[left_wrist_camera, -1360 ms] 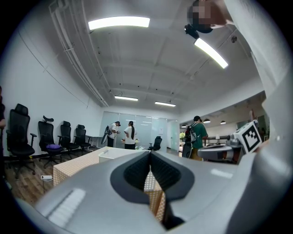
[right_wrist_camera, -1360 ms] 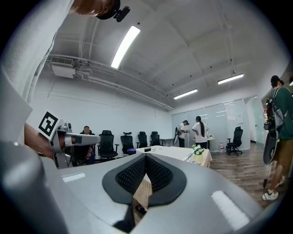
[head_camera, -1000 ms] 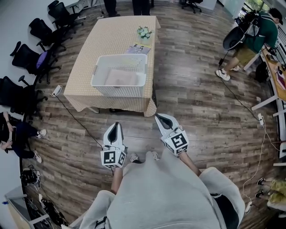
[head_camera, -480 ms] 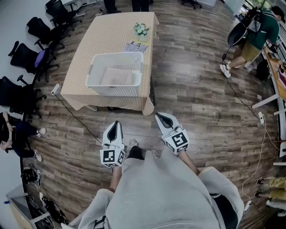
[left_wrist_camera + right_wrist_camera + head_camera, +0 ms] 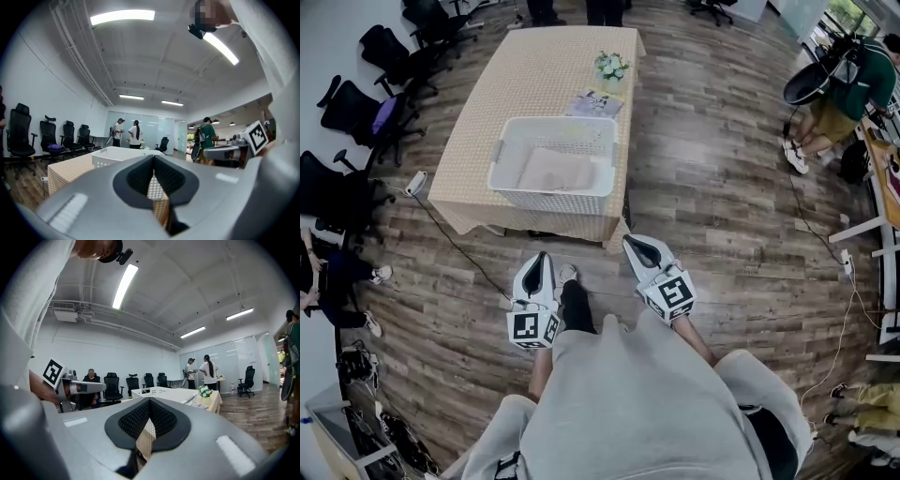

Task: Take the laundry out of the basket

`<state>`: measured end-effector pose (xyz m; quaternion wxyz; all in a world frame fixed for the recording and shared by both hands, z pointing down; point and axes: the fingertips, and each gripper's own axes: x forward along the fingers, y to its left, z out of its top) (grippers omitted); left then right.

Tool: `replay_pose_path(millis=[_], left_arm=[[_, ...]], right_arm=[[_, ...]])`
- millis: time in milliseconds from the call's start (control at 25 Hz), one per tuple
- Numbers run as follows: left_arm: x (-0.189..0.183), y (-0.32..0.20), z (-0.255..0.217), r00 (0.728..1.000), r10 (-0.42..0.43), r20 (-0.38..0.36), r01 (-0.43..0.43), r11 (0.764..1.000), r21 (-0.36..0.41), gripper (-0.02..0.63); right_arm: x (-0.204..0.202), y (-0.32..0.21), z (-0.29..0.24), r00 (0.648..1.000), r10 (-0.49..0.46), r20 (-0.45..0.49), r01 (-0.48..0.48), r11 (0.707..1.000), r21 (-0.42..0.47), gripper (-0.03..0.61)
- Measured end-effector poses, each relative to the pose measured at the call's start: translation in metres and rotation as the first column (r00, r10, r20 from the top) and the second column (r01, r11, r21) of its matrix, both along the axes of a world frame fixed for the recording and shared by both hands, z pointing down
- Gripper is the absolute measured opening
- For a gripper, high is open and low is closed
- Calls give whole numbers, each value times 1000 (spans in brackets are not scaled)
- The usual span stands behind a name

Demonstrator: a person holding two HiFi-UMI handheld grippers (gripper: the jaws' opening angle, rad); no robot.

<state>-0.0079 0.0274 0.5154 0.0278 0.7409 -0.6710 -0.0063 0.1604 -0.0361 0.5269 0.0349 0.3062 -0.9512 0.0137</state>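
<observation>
A white slatted laundry basket (image 5: 508, 177) stands on the near end of a table with a beige checked cloth (image 5: 525, 80). Pale pink laundry (image 5: 557, 172) lies inside it. My left gripper (image 5: 538, 259) and right gripper (image 5: 631, 243) are held level side by side over the wood floor, short of the table's near edge. Both are shut with nothing in them. In the left gripper view the basket (image 5: 115, 155) shows beyond the closed left gripper (image 5: 153, 160). The right gripper view has the basket (image 5: 161, 392) past the shut right gripper (image 5: 149, 402).
A small vase of flowers (image 5: 610, 66) and a booklet (image 5: 593, 104) sit behind the basket. Office chairs (image 5: 356, 103) line the left wall. A cable and power strip (image 5: 417, 182) lie on the floor at the left. A person (image 5: 839, 89) stands at the far right by a desk.
Both grippers have moved forward toward the table, and the basket now lies closer to them. My foot has stepped forward between the grippers.
</observation>
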Motion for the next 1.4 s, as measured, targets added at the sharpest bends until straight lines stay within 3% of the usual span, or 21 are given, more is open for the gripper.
replay_pose_path(millis=[320,760,1120,1400], left_arm=[[-86,-71,3,1000,-11,-14,11,1000,18,11],[-216,-162,-35,1000,-3,-12,4,998,62,11],[-269,-211,-44,999,32,-19,-30,997,78,11],[-281,-237,-43,998,63,-23,-62,996,66,11]], right_arm=[[-75,-68,-23,1000,8,24,-9,999,40,-2],[-181,-171,-68,997,75,22,-76,993,87,-2],[-223,-216,-66,991,133,2,-133,988,78,-2],[-226,-235,-62,984,181,-3,-180,982,57,-2]])
